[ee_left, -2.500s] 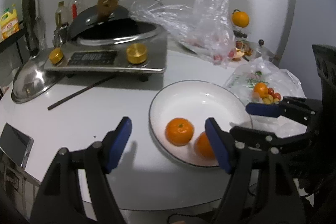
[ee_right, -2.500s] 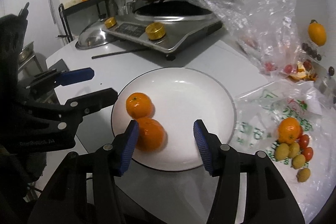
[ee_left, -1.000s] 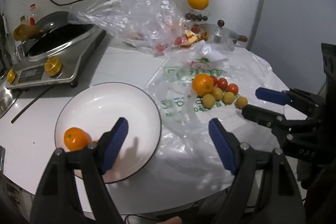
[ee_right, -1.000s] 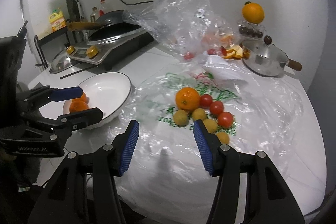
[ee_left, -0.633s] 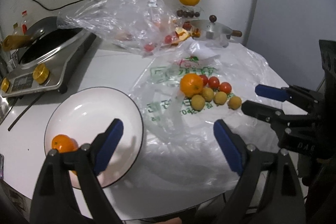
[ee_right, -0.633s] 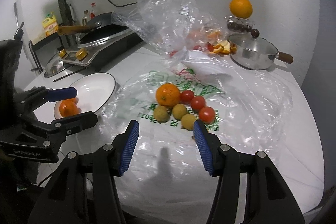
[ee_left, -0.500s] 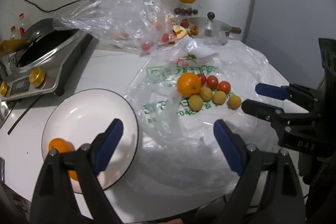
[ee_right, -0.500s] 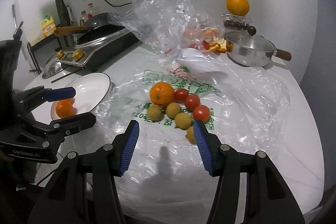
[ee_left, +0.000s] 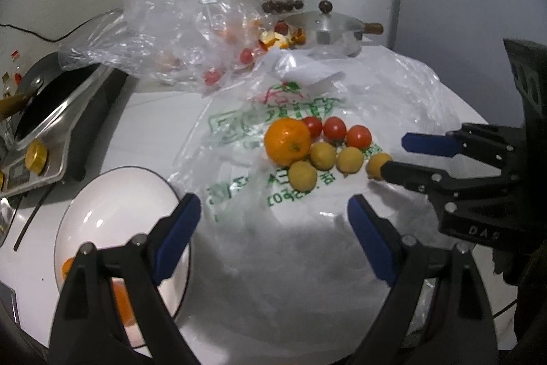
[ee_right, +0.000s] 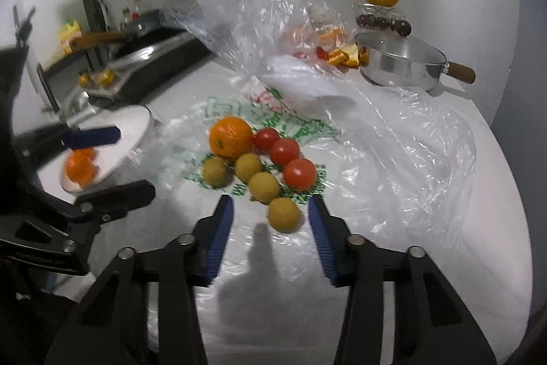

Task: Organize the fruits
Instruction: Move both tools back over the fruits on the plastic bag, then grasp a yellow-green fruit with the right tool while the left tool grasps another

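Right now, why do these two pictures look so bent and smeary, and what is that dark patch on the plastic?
Both wrist views come through fisheye lenses, so the walls curve and the corners go black. The right wrist view is motion-blurred at its left side, smearing the white plate and stove. The dark patch is a shadow cast on the plastic bag below the right gripper. The left wrist view is sharper, with glare on its plate rim.

1. The orange (ee_right: 230,137) sits upright on the clear bag, farthest ahead of your right jaws, to the left.
2. Three red cherry tomatoes (ee_right: 284,151) run beside it.
3. Four yellow-green small fruits (ee_right: 263,186) lie nearer.
4. The nearest yellow-green fruit (ee_right: 284,214) lies between your right jaws, untouched.
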